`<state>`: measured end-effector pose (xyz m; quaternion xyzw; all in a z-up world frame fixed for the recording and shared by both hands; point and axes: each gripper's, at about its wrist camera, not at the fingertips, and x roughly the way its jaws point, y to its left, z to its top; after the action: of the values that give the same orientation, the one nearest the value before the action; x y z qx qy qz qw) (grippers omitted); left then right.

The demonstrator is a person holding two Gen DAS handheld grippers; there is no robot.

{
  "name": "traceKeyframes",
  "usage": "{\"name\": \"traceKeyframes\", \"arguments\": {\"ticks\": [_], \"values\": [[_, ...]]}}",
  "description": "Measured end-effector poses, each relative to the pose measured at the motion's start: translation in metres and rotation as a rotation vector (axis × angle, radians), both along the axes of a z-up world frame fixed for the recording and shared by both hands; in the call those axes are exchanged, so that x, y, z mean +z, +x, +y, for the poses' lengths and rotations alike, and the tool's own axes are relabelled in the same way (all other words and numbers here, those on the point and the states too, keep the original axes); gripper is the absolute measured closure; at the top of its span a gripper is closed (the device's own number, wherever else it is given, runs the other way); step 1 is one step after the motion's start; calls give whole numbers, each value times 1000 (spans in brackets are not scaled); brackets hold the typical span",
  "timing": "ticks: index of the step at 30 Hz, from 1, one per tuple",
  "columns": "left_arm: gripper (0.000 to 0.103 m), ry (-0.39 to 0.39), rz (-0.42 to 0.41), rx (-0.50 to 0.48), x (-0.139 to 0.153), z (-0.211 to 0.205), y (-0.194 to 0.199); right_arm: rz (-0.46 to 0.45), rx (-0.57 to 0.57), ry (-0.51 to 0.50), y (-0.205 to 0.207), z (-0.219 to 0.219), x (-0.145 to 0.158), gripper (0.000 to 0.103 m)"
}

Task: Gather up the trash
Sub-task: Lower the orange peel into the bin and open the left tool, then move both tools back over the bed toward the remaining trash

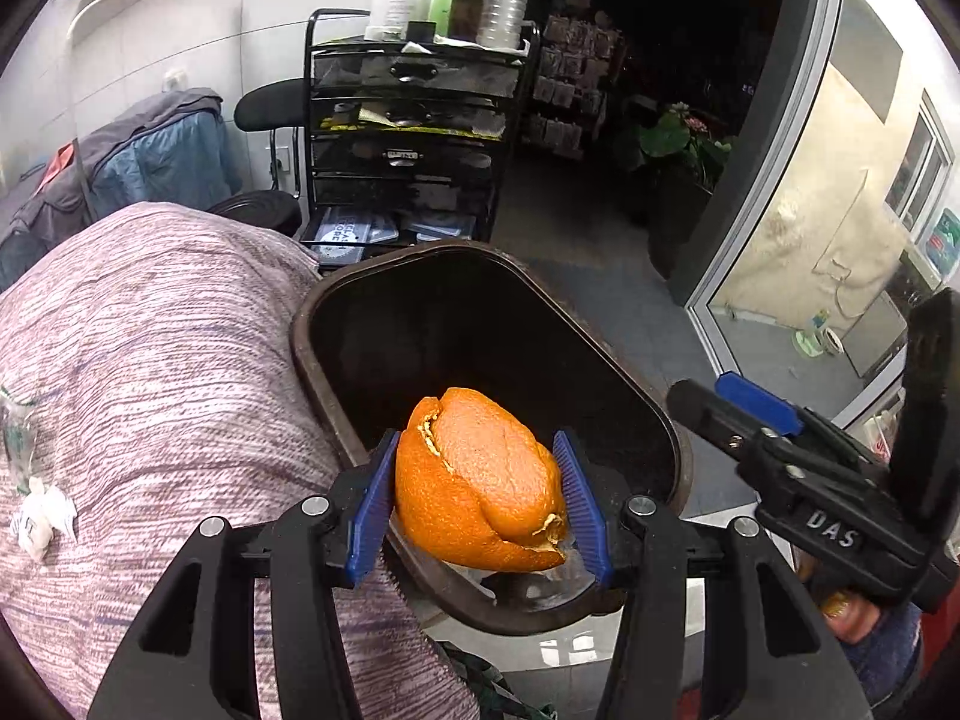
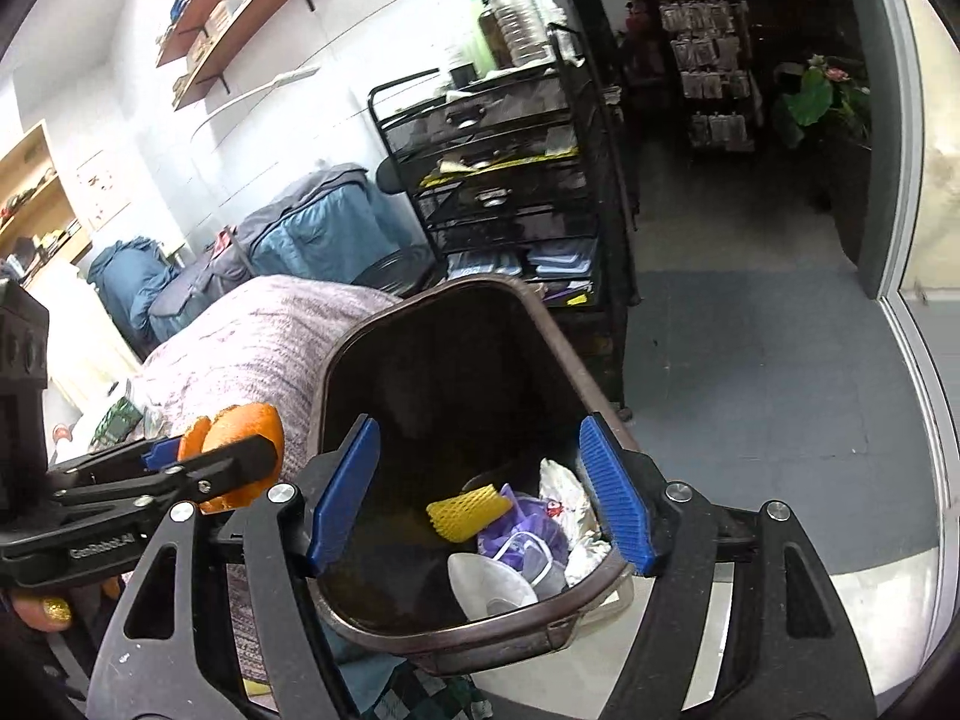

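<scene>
Bright light falls on the white wall [image 2: 150, 138] and the glass door [image 1: 840, 228]; the room behind is dark. Edges bend and go black, and far things look blurry

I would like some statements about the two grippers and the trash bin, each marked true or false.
1. The left gripper holds an orange peel. True.
2. The peel is held over the trash bin. True.
3. The right gripper is shut on a yellow foam net. False: it is open and empty; the net lies inside the bin.
4. The bin is empty. False: the net, a purple bag and white crumpled paper lie in it.
5. White scraps lie on the knit cover. True.
</scene>
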<state>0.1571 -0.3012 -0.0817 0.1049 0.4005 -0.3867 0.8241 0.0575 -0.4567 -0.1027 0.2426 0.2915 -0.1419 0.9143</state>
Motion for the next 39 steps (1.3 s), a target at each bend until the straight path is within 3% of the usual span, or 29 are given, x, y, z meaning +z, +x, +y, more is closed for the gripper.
{"name": "traceKeyframes", "arguments": {"ticks": [16, 19, 21, 24, 39], "values": [[51, 72, 15, -27, -18, -24, 7, -4, -136, 40, -17, -31, -6, 33], [40, 71, 8, -20, -18, -23, 7, 0, -140, 44, -18, -32, -7, 33], [26, 53, -1, -15, -15, -21, 8, 0, -140, 48, -18, -32, -7, 33], [18, 30, -23, -7, -10, -17, 7, 1, -140, 50, -18, -31, -7, 33], [6, -83, -164, 52, 38, 30, -17, -31, -88, 48, -10, -14, 3, 33]]}}
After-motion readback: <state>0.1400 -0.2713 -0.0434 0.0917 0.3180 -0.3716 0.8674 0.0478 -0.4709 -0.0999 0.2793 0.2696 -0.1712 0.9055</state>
